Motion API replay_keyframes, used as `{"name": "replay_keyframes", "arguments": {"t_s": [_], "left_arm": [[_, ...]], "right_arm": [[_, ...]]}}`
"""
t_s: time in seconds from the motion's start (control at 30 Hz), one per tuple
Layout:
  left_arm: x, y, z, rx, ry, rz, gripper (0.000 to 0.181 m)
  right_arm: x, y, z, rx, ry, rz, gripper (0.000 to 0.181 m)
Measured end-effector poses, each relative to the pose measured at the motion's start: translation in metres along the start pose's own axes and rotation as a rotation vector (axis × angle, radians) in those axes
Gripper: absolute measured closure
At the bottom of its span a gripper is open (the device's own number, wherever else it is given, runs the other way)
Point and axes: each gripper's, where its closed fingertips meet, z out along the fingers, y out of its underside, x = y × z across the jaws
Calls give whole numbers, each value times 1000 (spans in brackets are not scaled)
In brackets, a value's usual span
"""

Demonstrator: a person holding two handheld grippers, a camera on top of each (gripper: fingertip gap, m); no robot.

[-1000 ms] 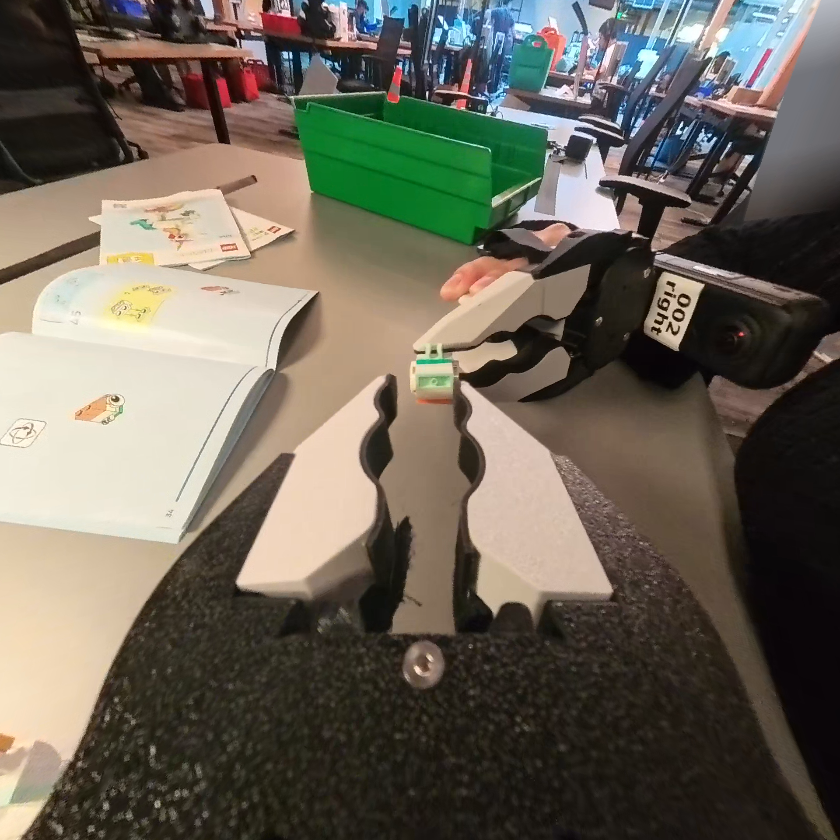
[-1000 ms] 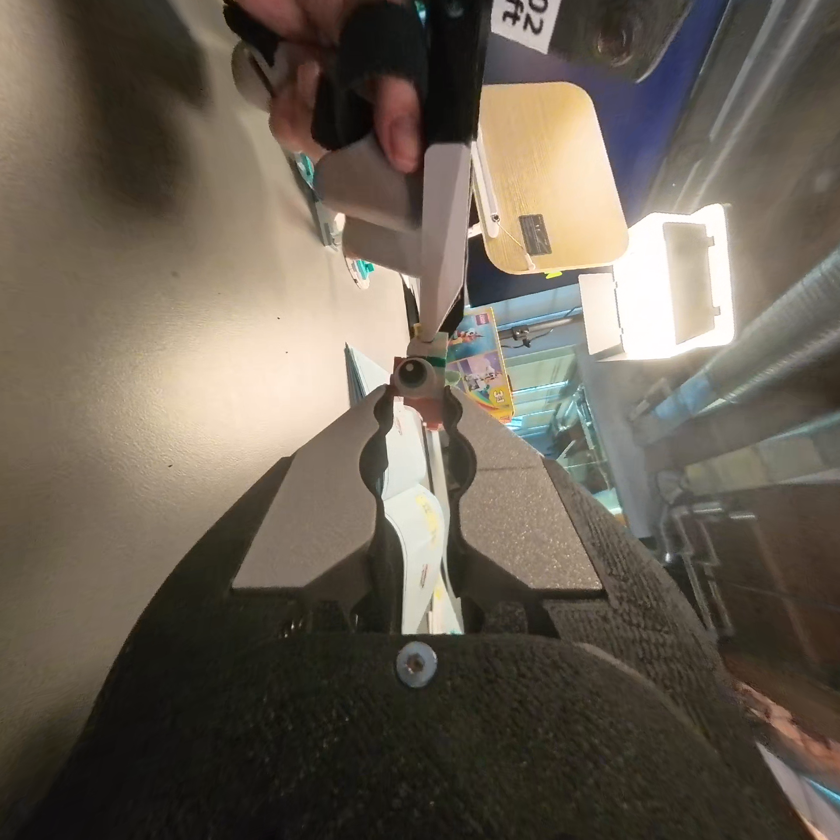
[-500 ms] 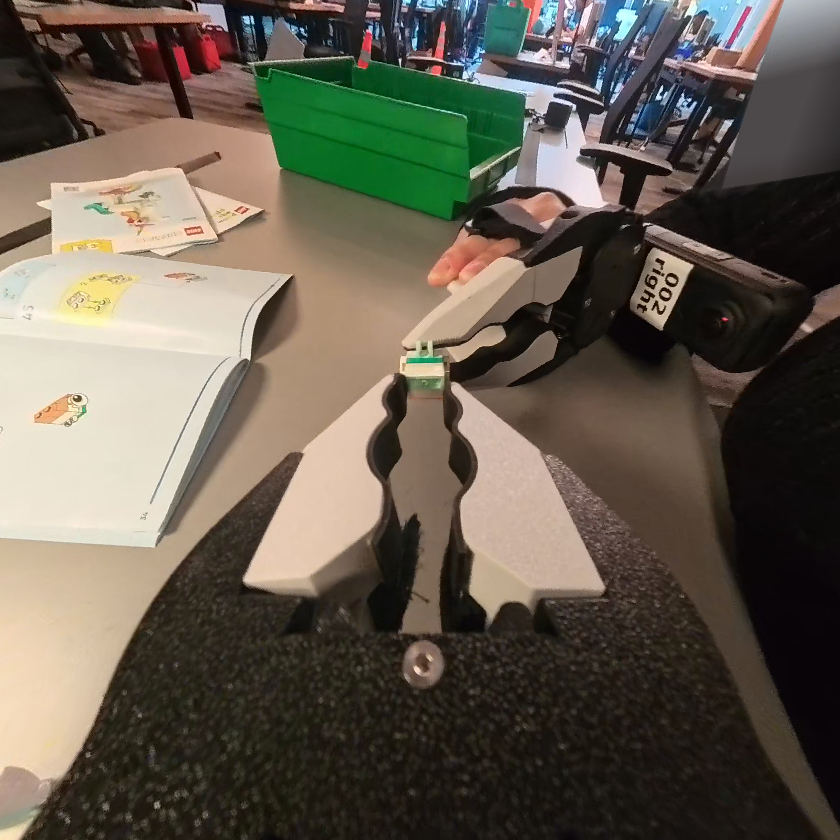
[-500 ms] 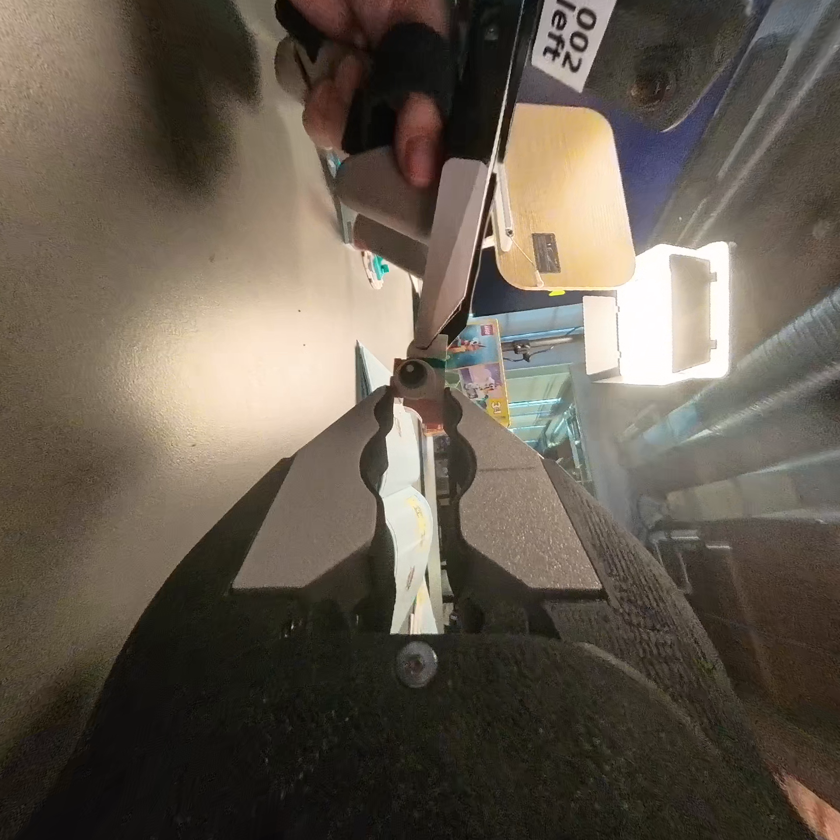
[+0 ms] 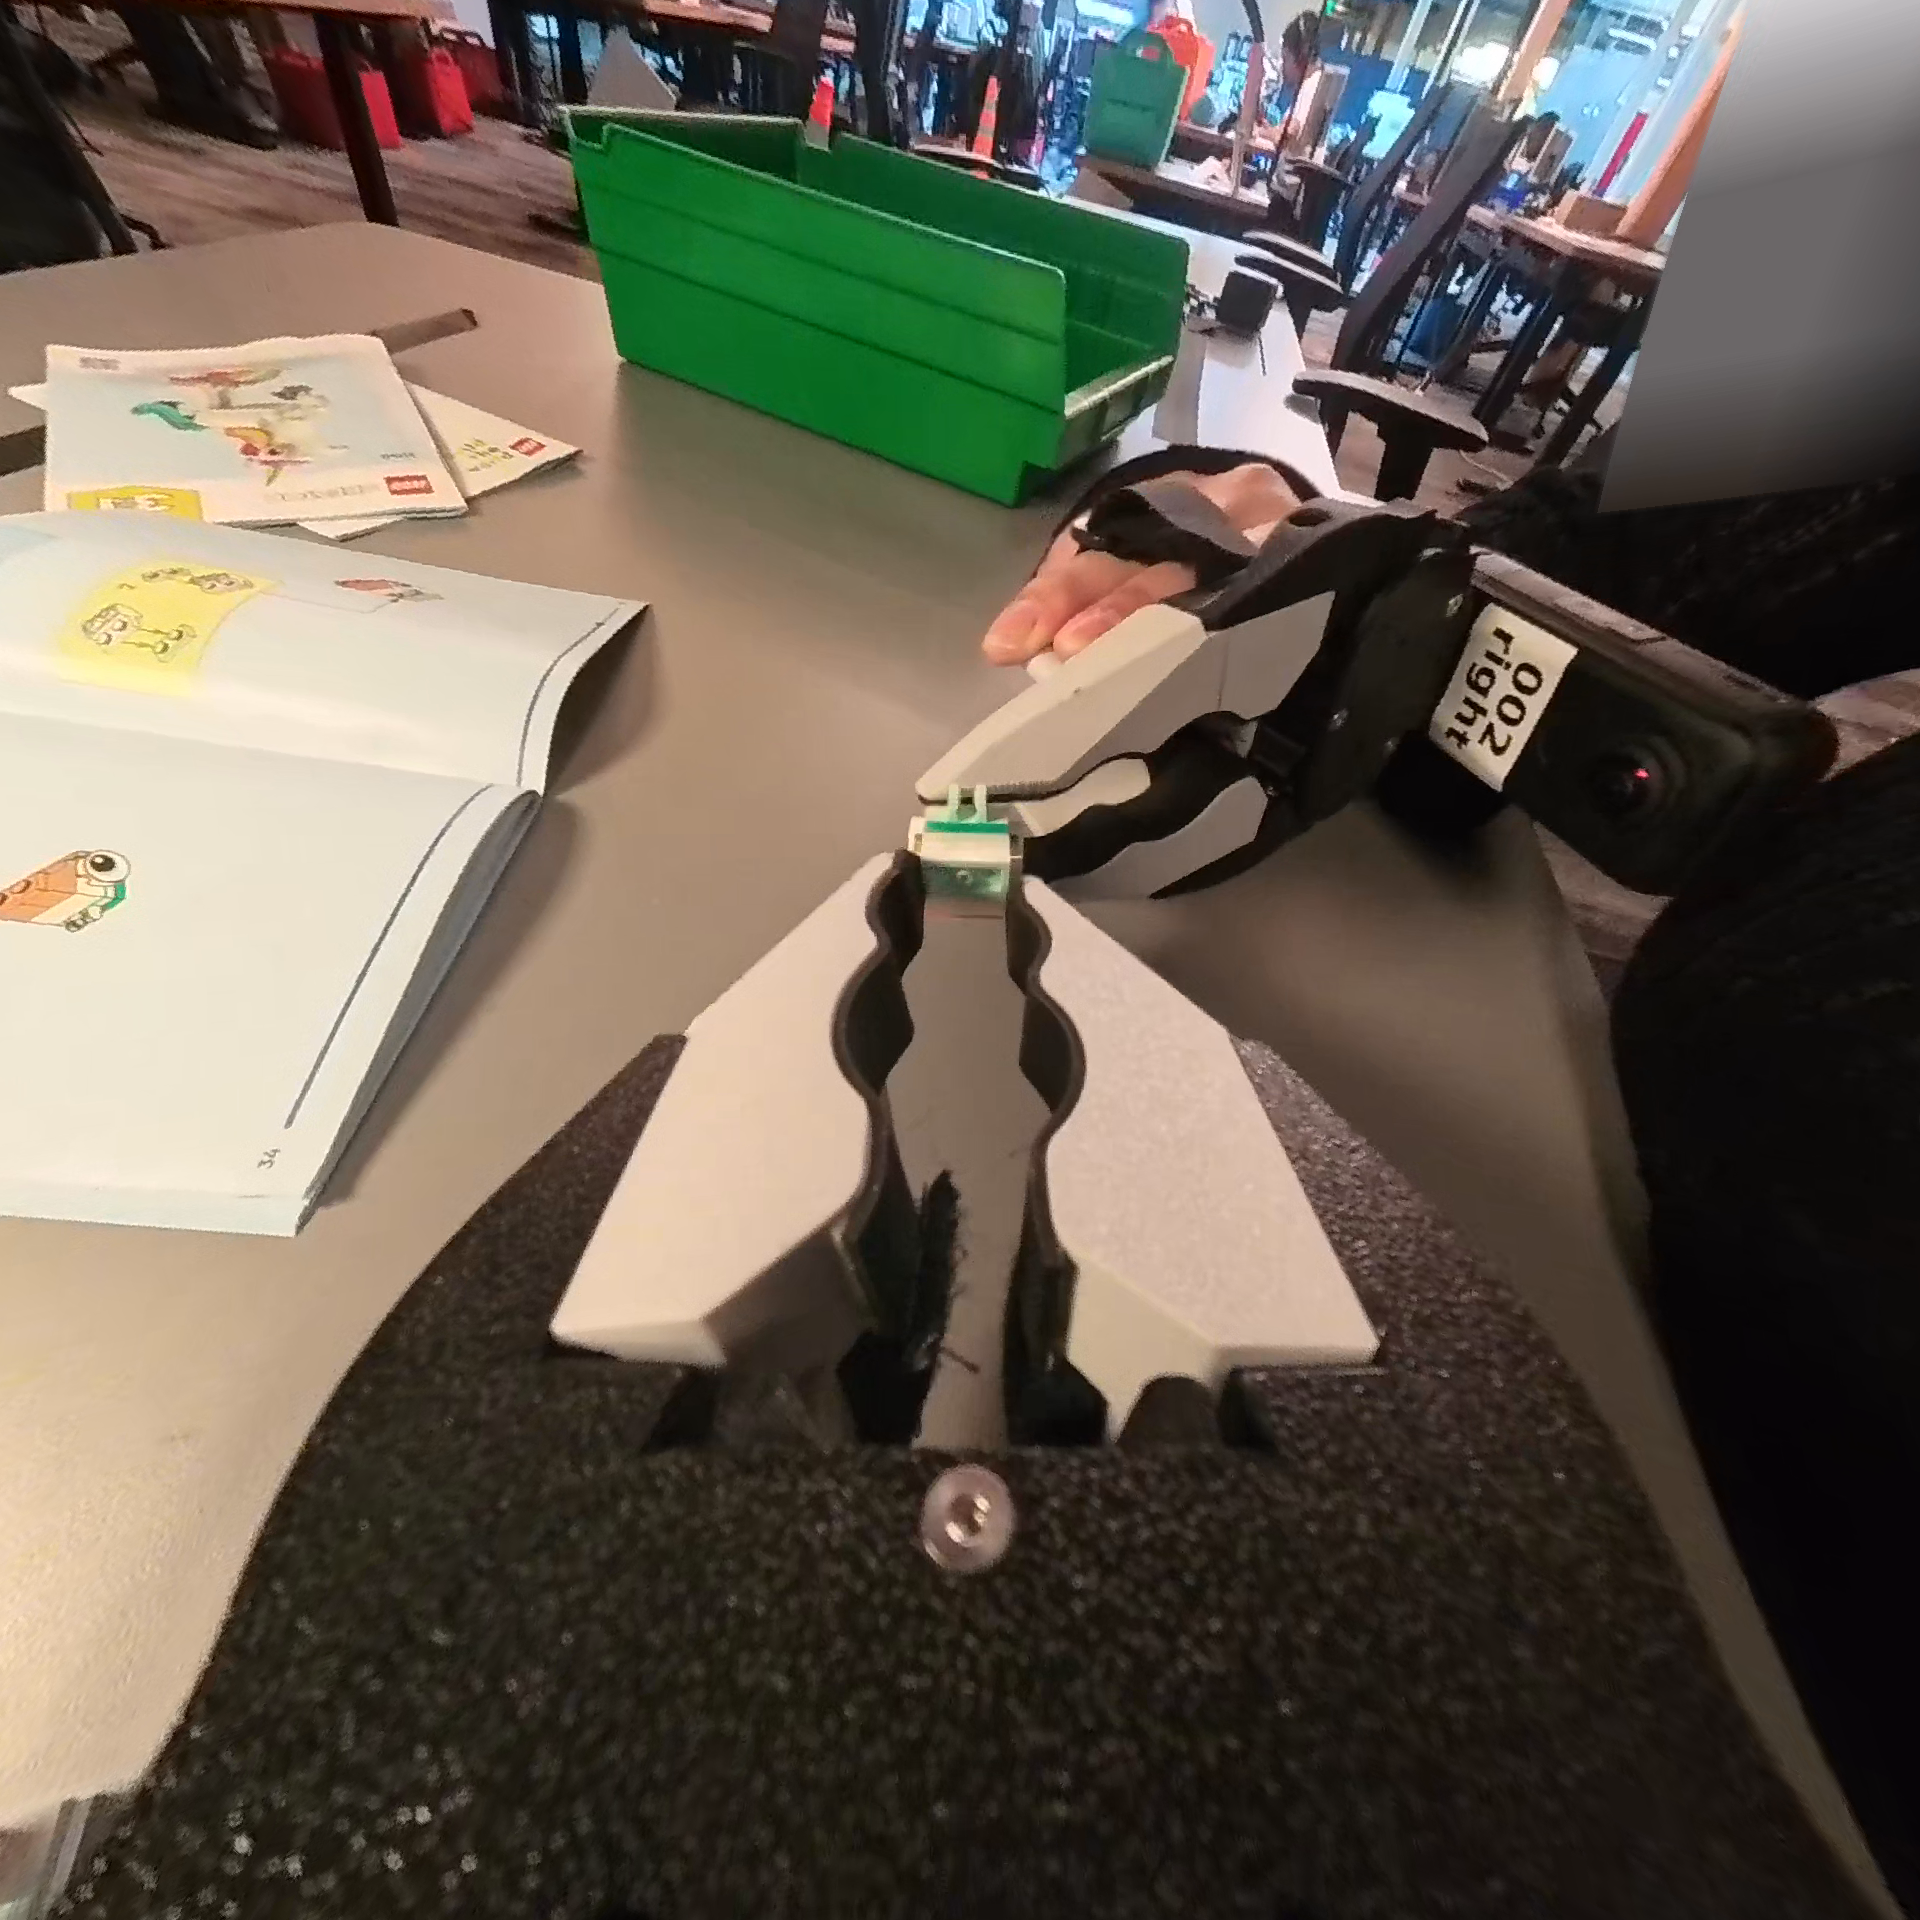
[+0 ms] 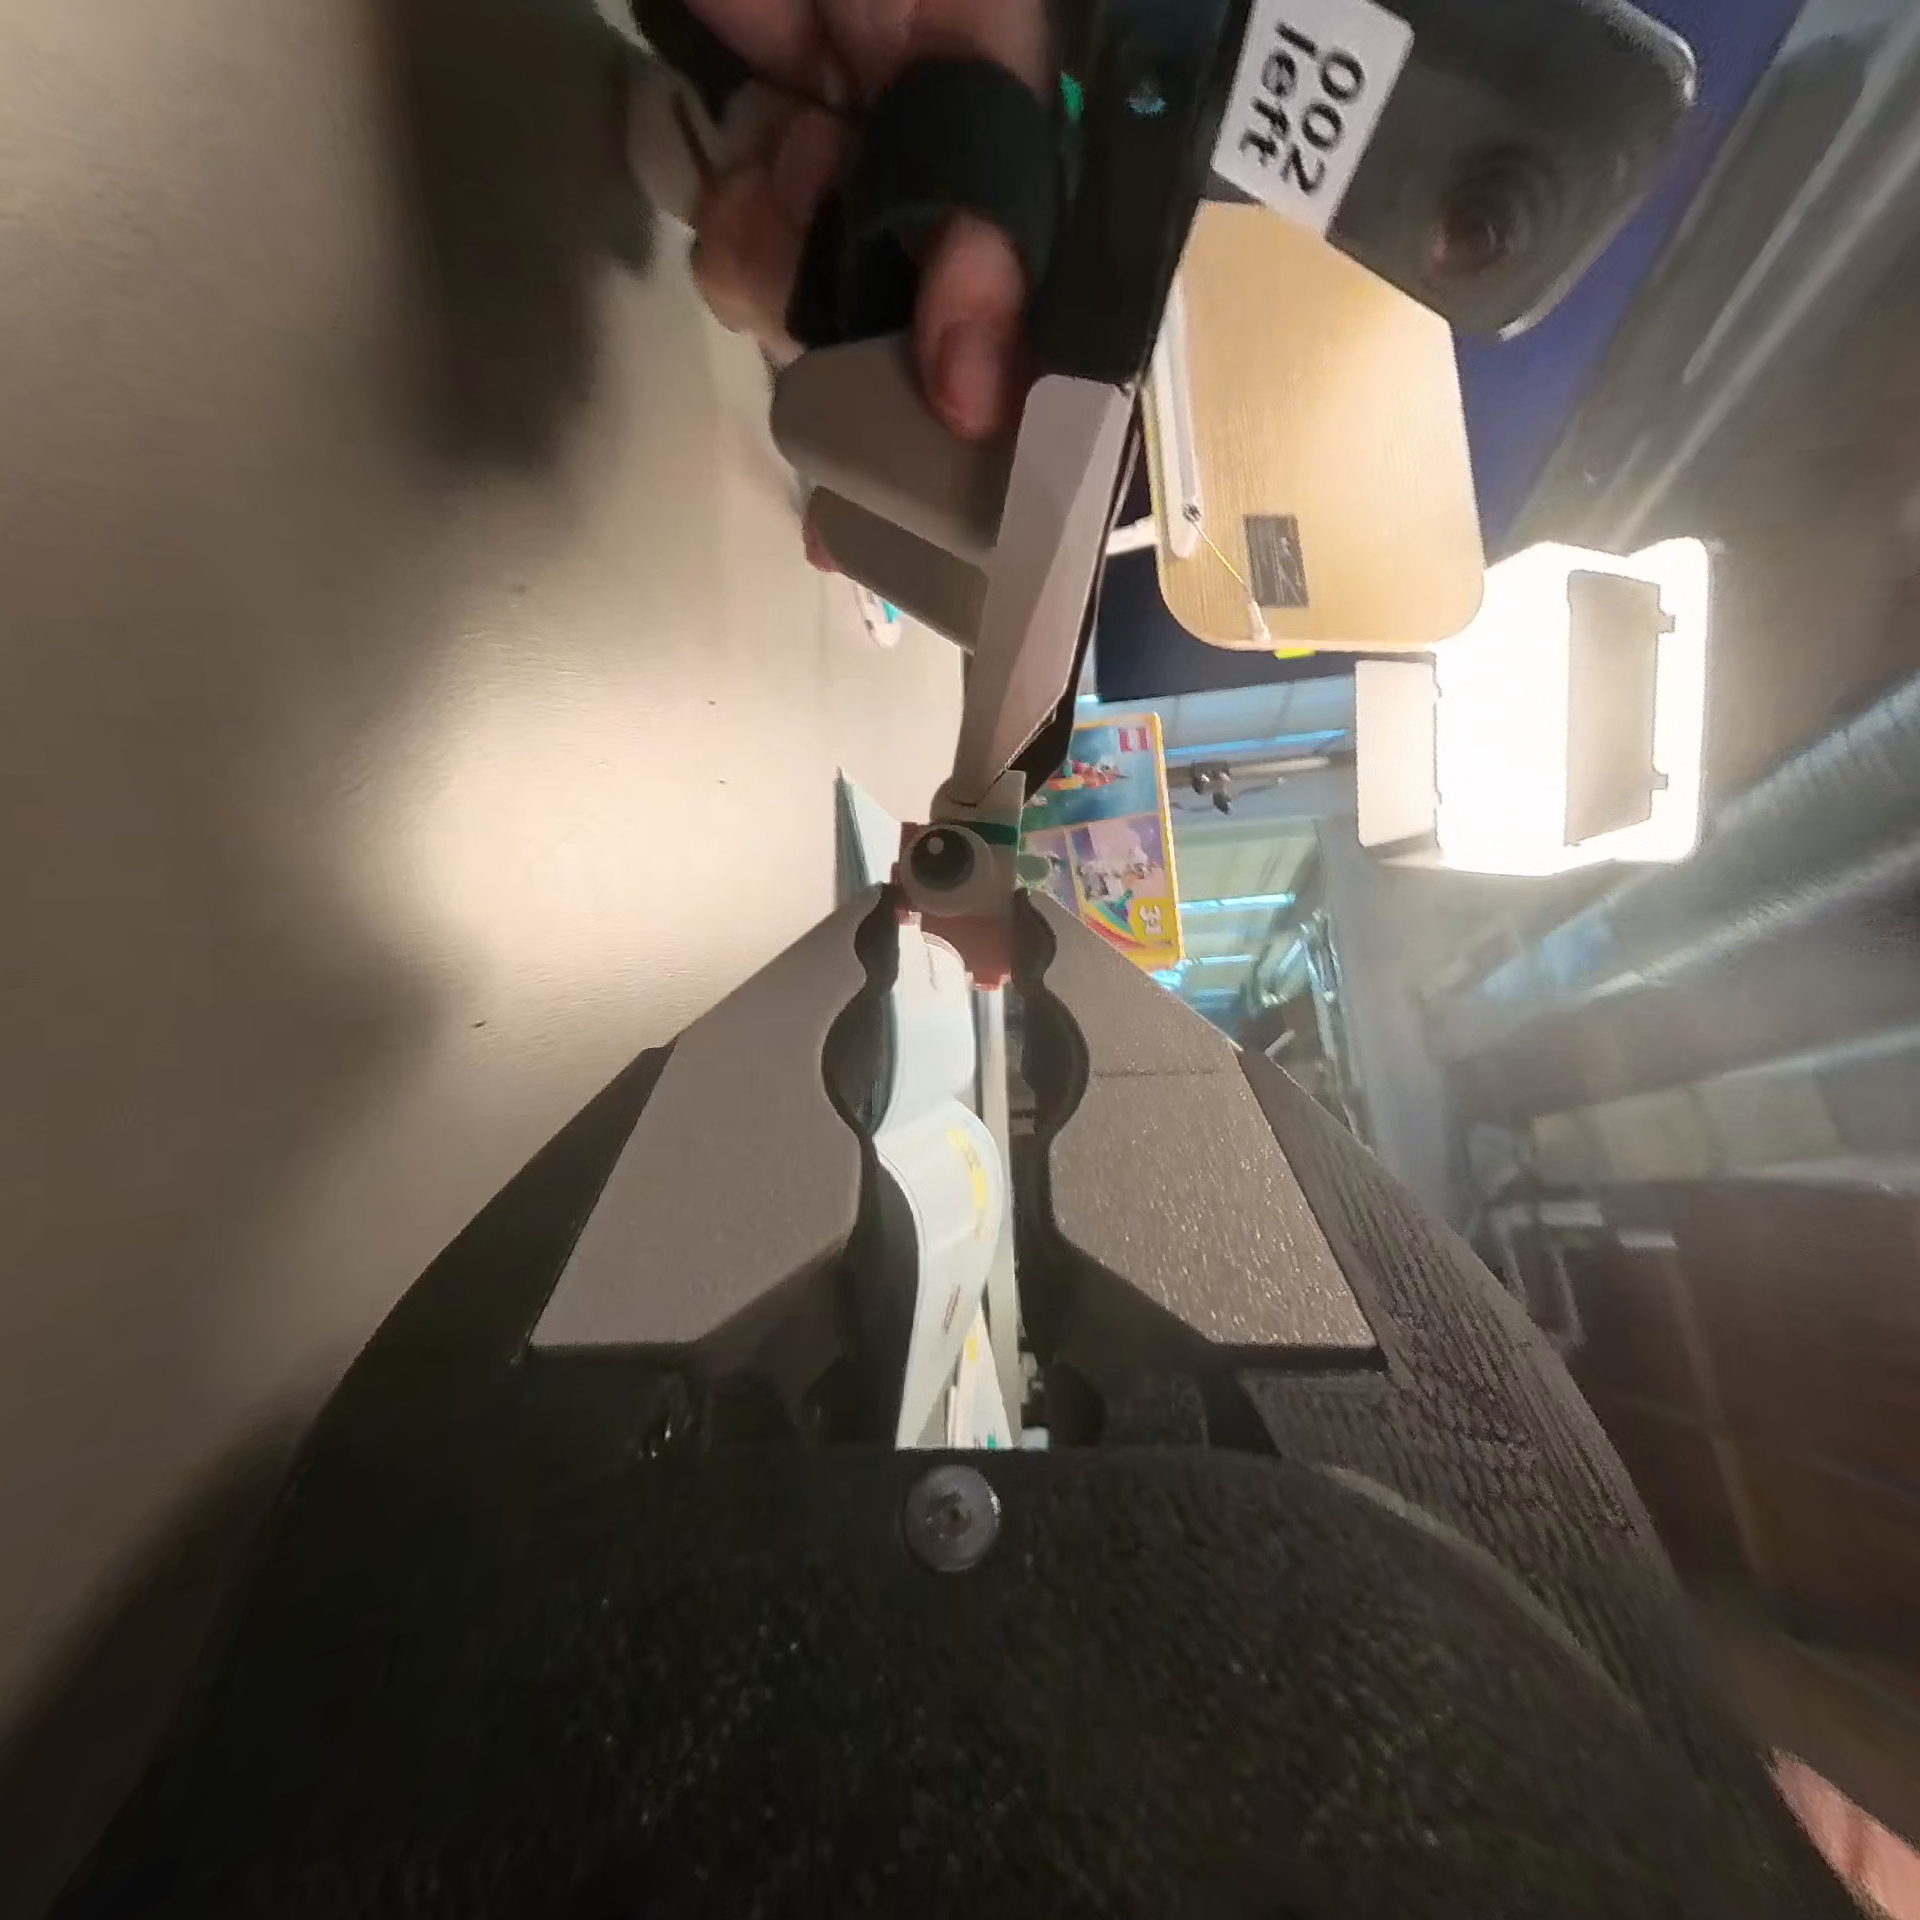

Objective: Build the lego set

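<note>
Two wrist views are given, and the largest thing in them is the grey counter (image 5: pixel 790 623), which fills most of the left wrist view and appears turned on its side in the right wrist view. At its far side a green plastic bin (image 5: pixel 873 301) is stood, open at the top. On the left of the counter an open instruction booklet (image 5: pixel 218 831) is laid flat, and two smaller leaflets (image 5: pixel 260 436) are spread beyond it, well apart from the bin. In the right wrist view a coloured set box (image 6: pixel 1117 842) is seen in the far background. The right hand-held gripper (image 5: pixel 971 802) is held in a gloved hand (image 5: pixel 1122 582) and is brought in from the right, level with the counter; the left hand-held gripper (image 5: pixel 961 883) is pointed away from the near edge toward it, so that the two sets of tips meet. The lego assembly (image 5: pixel 964 868), a small block of white, green and orange pieces with a round eye piece (image 6: pixel 940 854) on one face, is held above the counter between them. The fingers of the left hand-held gripper are drawn in to a narrow gap and are pressed against the two sides of the block. The fingers of the right hand-held gripper are nearly together, and a small pale green clip piece (image 5: pixel 968 800) on top of the block is pinched between their tips.
</note>
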Motion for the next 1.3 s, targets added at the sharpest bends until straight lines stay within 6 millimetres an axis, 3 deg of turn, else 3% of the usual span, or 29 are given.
{"name": "replay_keyframes", "arguments": {"t_s": [0.63,1.1,1.3], "left_arm": [[1,-4,-1,38,33,-58,168],[-7,2,3,-14,-68,4,167],[-10,-4,2,35,-87,-13,167]], "right_arm": [[5,-1,-1,-3,22,67,163],[0,4,3,-25,5,44,163],[5,5,6,-34,16,110,163]]}}
